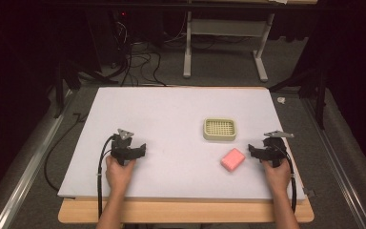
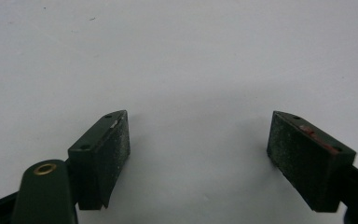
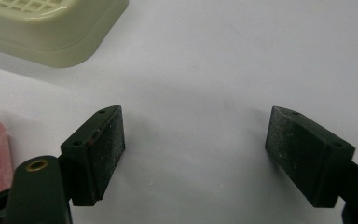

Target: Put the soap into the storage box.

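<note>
While both grippers sit idle on the worktop, the work looks barely begun:

High view, soap: the pink soap bar (image 1: 232,159) lies flat on the white worktop (image 1: 171,109), just beside the right gripper (image 1: 263,151) and near the cream soap dish (image 1: 219,129), apart from it.
High view, dish: it stands upright with its slotted grid facing up and nothing on it.
High view, left side: the left gripper (image 1: 132,150) rests well apart from both things, on bare worktop.
Left gripper view, jaws: spread wide, nothing between them, bare white surface ahead.
Right gripper view, jaws: spread wide too, pinching nothing; the gap holds bare worktop.
Right gripper view, soap: a pink edge shows at the lower left, beside the left jaw and outside the gap.
Right gripper view, dish: its rounded corner sits at the upper left, farther off.
Done so far: by my reading, nothing; the soap is untouched and not in the dish.
Left to do: likely everything, namely turning the right gripper onto the soap, closing on it, lifting it and setting it on the grid.
</note>
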`<state>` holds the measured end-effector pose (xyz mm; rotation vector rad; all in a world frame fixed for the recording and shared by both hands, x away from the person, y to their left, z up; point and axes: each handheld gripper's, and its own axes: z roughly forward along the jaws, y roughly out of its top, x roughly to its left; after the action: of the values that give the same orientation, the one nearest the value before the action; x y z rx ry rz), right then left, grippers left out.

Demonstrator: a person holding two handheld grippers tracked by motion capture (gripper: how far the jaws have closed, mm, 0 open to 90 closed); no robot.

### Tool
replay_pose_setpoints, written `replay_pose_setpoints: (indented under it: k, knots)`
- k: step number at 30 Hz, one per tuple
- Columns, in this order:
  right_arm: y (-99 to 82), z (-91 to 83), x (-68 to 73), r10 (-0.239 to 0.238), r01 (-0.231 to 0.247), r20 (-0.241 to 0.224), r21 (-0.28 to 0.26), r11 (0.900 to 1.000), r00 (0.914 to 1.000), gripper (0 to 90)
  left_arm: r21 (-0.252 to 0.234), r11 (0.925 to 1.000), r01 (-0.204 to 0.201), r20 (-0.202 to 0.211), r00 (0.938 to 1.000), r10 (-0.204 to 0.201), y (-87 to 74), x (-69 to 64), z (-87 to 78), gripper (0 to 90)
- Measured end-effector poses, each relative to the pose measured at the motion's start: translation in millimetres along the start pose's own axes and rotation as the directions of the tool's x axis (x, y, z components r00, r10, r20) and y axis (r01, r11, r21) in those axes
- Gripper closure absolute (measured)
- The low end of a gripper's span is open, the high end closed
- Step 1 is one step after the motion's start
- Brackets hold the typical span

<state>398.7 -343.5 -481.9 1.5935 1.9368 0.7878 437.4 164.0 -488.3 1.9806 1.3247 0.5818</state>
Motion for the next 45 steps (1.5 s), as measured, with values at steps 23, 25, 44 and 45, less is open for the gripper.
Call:
replay_pose_setpoints:
  k: [23,25,44,45]
  knots:
    - [0.5,0.3,-0.9,0.0,0.0,-0.008,0.005,1.0,1.0,20.0,0.002,1.0,0.001,-0.001,1.0,-0.001,0.1,0.2,-0.1,21.5]
    - [0.7,0.5,-1.2,0.005,-0.005,-0.011,0.005,1.0,0.9999,20.0,0.002,1.0,0.003,-0.001,1.0,-0.003,0.1,0.3,0.0,21.3]
    - [1.5,-0.2,-1.1,0.007,-0.007,0.0,0.01,0.9999,1.0,19.2,0.002,1.0,0.006,0.0,1.0,-0.006,0.1,0.5,0.1,21.3]
    - [1.3,-0.6,-1.2,0.01,-0.01,0.007,0.006,0.9999,0.9999,19.3,0.002,1.0,0.007,0.0,1.0,-0.007,0.1,0.6,0.1,21.3]
